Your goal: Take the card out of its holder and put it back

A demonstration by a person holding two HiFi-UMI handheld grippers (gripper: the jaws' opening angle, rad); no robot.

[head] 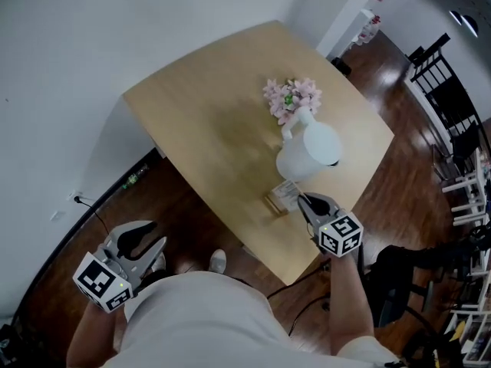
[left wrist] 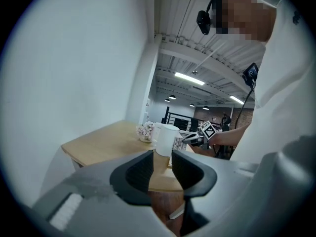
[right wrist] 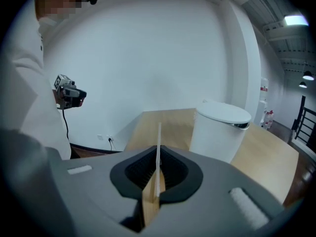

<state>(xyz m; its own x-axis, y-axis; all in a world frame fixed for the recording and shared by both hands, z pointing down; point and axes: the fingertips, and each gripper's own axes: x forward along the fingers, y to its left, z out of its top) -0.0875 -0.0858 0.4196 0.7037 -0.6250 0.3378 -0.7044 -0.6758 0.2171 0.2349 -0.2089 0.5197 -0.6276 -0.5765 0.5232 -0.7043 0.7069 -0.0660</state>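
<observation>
Card (head: 288, 192) stands upright in its small wooden holder (head: 275, 204) close to the near edge of the table (head: 207, 113), just in front of the white jug (head: 311, 152), with pink flowers (head: 291, 96) beyond that. The right gripper (head: 301, 198) is the one on it. In the right gripper view, its jaws are pressed together on the thin card, which sits edge-on between them. The card's flat face runs along the jaw line and its top rises above the pads, with the holder's wood just beneath. I cannot tell whether the card has left the slot; it looks seated to me. If so, the pull should go straight up in the card's own plane. The left gripper (head: 146, 240) hangs well apart from the table at the person's side, jaws spread with nothing between them.
</observation>
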